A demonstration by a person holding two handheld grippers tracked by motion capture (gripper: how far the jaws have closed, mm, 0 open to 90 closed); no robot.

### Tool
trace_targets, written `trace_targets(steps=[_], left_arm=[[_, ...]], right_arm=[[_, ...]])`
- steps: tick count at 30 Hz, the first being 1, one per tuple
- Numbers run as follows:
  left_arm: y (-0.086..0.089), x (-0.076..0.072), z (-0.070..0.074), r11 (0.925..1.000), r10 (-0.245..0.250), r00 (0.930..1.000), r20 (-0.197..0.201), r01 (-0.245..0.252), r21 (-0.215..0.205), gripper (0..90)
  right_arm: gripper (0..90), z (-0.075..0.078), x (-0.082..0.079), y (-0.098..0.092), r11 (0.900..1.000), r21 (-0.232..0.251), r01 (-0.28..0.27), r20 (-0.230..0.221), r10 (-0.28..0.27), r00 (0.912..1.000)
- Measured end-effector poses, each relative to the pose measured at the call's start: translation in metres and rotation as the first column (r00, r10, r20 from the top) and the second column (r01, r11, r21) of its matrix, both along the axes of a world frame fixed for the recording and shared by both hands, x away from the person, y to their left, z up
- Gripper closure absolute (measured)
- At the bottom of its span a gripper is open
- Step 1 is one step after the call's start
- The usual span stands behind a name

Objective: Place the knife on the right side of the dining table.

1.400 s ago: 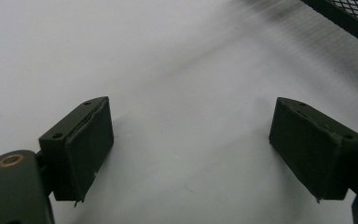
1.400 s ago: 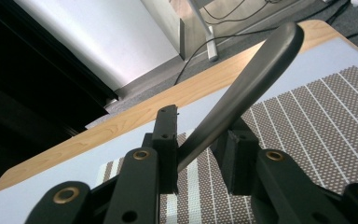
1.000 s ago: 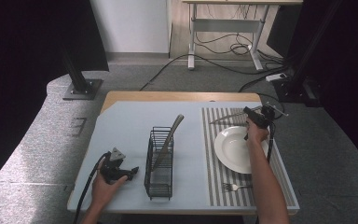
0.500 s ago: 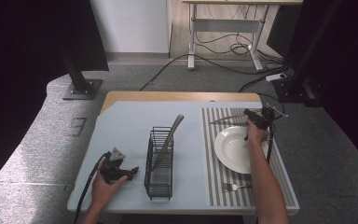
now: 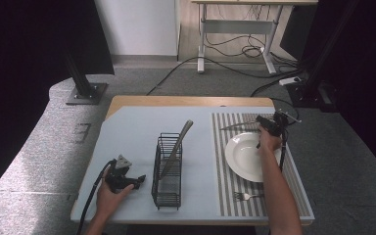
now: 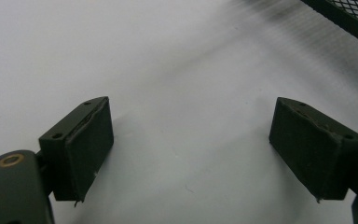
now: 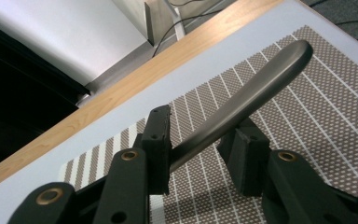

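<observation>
My right gripper [image 5: 261,126] hovers at the far edge of the striped placemat [image 5: 223,166], just beyond the white plate [image 5: 247,157]. It is shut on a metal piece of cutlery [image 5: 235,127] that points left. In the right gripper view the cutlery's rounded handle [image 7: 256,86] runs out between the jaws of the right gripper [image 7: 200,135], tilted above the mat. My left gripper [image 5: 138,180] rests on the table at the front left, beside the black wire rack [image 5: 167,169]. It is open, and in the left gripper view nothing lies between the jaws of the left gripper [image 6: 191,140].
A second metal utensil [image 5: 178,142] leans in the wire rack. A fork [image 5: 245,197] lies on the placemat's near edge. The pale blue table top [image 5: 127,137] ends at a wooden far edge. Cables and a desk frame stand on the floor behind.
</observation>
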State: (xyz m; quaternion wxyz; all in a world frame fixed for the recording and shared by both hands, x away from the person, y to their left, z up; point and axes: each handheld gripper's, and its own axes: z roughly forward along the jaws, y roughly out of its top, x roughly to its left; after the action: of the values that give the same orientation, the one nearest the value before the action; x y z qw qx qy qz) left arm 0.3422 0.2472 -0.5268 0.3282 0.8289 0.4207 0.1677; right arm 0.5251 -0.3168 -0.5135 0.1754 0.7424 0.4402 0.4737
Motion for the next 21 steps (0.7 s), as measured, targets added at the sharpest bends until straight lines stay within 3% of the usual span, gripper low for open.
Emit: trace_targets(steps=[12, 21], left_arm=[[0.0000, 0.0001, 0.0000, 1.0000, 0.000, 1.0000, 0.000, 0.000, 0.000, 13.0], [0.0001, 0.0001, 0.0000, 1.0000, 0.000, 1.0000, 0.000, 0.000, 0.000, 13.0]], right_arm=[[62.0, -0.0032, 0.0009, -0.0015, 1.000, 0.010, 0.015, -0.042, -0.014, 0.9990], [58.4, -0.0038, 0.0020, -0.0015, 0.999, -0.044, 0.017, -0.067, -0.020, 0.9975]])
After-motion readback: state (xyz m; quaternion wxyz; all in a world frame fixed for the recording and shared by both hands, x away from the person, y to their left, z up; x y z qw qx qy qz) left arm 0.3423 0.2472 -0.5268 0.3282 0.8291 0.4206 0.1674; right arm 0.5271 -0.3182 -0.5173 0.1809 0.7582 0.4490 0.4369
